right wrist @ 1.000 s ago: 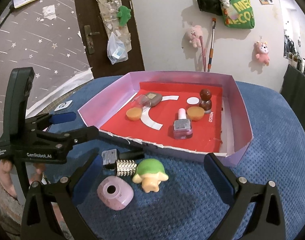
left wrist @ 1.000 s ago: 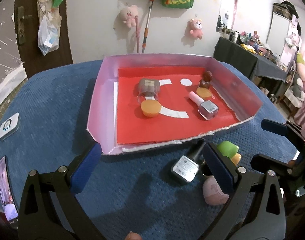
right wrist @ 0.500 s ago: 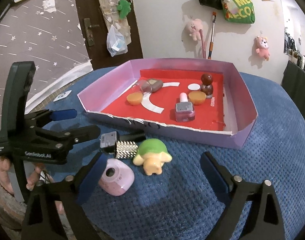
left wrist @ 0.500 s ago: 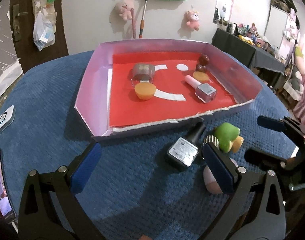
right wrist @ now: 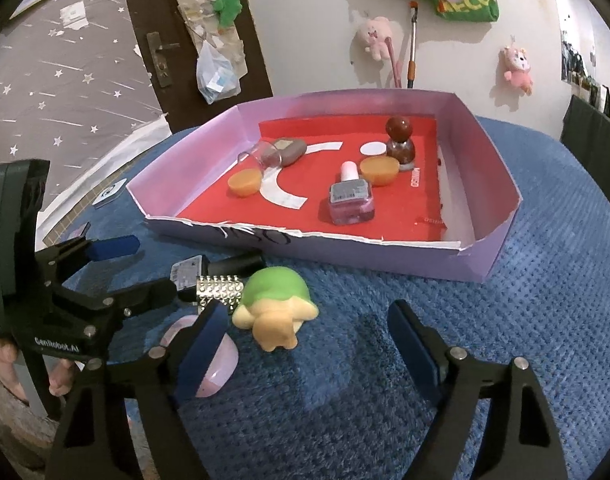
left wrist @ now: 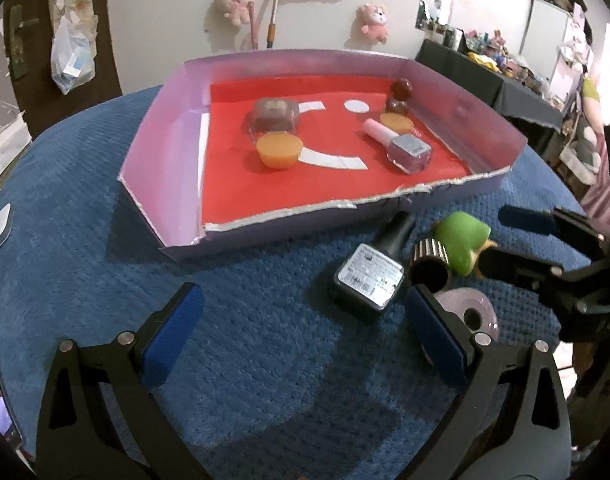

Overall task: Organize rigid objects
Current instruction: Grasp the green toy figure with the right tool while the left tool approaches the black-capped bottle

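**Four pieces wait outside the tray, packed tight**

Your right gripper (right wrist: 305, 344) hangs over the blue cloth (right wrist: 505, 320) with its jaws closing and nothing between them; the green-capped toy (right wrist: 275, 312) lies just ahead of the tips, not yet inside. Your left gripper (left wrist: 301, 340) is spread wide and empty, with the dark bottle (left wrist: 371, 272) just ahead of it, close to its right finger.

The risk is the crowding. The toy, the studded silver cylinder (right wrist: 219, 290), the dark bottle and the pink round piece (right wrist: 209, 360) lie touching or nearly so, right against the tray's front wall. Your right gripper's left finger (right wrist: 201, 344) already sits over the pink piece, so if you close as you stand, you probably nudge that instead of catching the toy. The toy looks rounded and smooth, so a pinch on its dome may squirt it out. Your two grippers are also near each other here and could collide.

The purple tray (right wrist: 501, 184), lined in red, already holds a clear jar on its side (right wrist: 273, 154), two orange cups (right wrist: 245, 182), a pink nail polish lying flat (right wrist: 351, 198) and a brown round-topped bottle standing upright (right wrist: 400, 140). There is free floor towards the front left; mind the upright bottle when you place.
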`<state>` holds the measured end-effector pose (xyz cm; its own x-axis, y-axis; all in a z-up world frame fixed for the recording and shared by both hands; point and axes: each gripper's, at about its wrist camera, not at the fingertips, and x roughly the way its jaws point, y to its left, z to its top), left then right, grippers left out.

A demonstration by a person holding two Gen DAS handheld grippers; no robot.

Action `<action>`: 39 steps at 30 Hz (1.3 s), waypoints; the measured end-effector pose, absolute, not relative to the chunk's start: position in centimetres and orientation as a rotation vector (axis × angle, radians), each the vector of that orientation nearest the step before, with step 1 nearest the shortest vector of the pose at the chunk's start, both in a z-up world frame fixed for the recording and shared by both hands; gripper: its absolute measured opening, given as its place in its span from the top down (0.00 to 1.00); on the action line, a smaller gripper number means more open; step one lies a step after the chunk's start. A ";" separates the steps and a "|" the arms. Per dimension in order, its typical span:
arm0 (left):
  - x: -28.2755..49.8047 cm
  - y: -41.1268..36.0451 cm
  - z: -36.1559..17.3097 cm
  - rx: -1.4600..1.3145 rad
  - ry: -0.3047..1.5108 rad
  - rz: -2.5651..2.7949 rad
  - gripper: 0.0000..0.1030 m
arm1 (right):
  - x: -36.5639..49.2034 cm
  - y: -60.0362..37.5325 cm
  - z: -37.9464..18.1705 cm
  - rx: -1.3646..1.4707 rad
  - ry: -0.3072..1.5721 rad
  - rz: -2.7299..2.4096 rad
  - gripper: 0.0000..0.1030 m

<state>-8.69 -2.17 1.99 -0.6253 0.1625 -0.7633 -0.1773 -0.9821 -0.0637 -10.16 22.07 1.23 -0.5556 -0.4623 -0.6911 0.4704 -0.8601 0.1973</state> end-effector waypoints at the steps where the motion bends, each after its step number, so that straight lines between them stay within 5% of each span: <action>1: -8.7 -2.0 1.8 -1.258 0.039 2.668 0.01 | -10.3 22.0 1.1 1.058 0.012 -2.380 0.18; 13: -9.7 -1.6 1.2 -1.261 0.087 2.634 0.05 | -11.1 20.9 0.4 1.075 0.029 -2.349 0.21; 23: -10.4 -0.2 1.3 -1.208 0.122 2.565 0.31 | -11.5 20.2 -0.1 1.085 0.036 -2.328 0.24; 29: -10.2 0.9 1.5 -1.168 0.132 2.518 0.57 | -11.2 19.8 -0.1 1.072 0.070 -2.312 0.47; 39: -9.6 0.5 1.5 -1.153 0.092 2.526 0.62 | -11.0 19.9 -0.1 1.072 0.057 -2.305 0.50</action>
<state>-9.61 0.52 1.55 -0.6017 0.2965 -0.7416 -0.3496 -0.9326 -0.0893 -11.04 19.94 -0.12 -0.5017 -0.4936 -0.7104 0.5278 -0.8253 0.2007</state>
